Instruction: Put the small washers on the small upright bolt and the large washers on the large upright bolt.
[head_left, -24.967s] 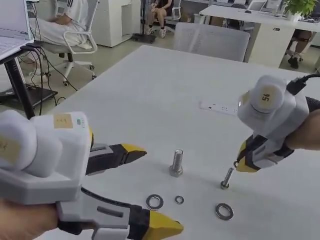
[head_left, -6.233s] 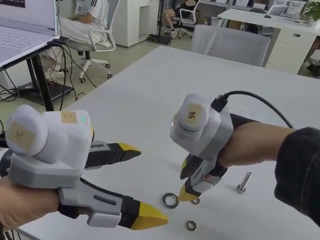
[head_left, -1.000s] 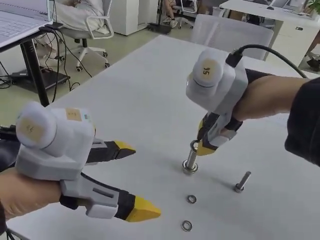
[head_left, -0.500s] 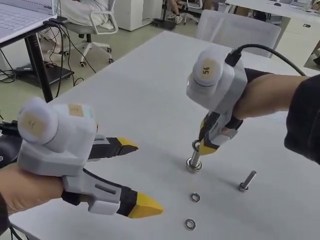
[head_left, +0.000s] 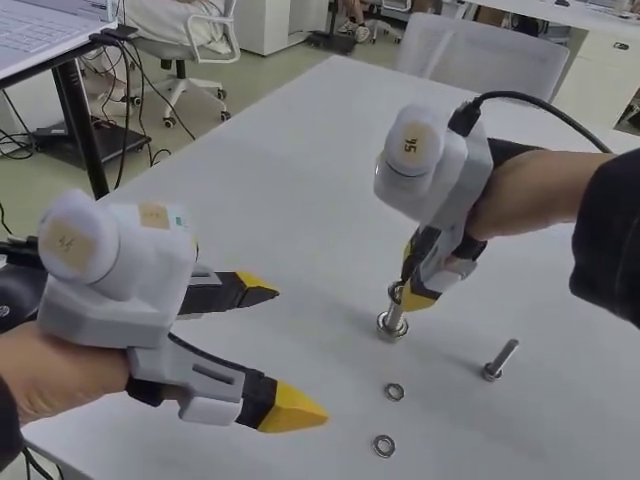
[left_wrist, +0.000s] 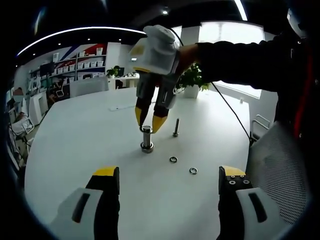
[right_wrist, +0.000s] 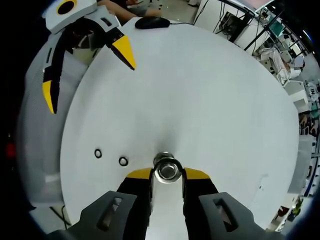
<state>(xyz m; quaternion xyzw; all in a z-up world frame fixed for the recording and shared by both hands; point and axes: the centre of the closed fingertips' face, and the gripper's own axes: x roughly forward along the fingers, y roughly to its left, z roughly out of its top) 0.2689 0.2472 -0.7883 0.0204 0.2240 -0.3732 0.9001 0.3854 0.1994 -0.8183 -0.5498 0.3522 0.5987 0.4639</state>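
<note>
The large bolt stands upright with one large washer around its base. My right gripper hangs over its top, shut on a second large washer that rings the bolt's tip. In the left gripper view the right gripper straddles the large bolt. The small bolt stands to the right. Two small washers lie flat in front of the bolts. My left gripper is open and holds nothing, at the near left.
The white table runs far back, with bare room left of the bolts. Beyond its edge are office chairs, a desk with a laptop and cables on the floor. A person's sleeve reaches in from the right.
Six seconds ago the right gripper was down at the washers on the table; now it holds a large washer at the large bolt's top. Over the last second it has hardly moved.
</note>
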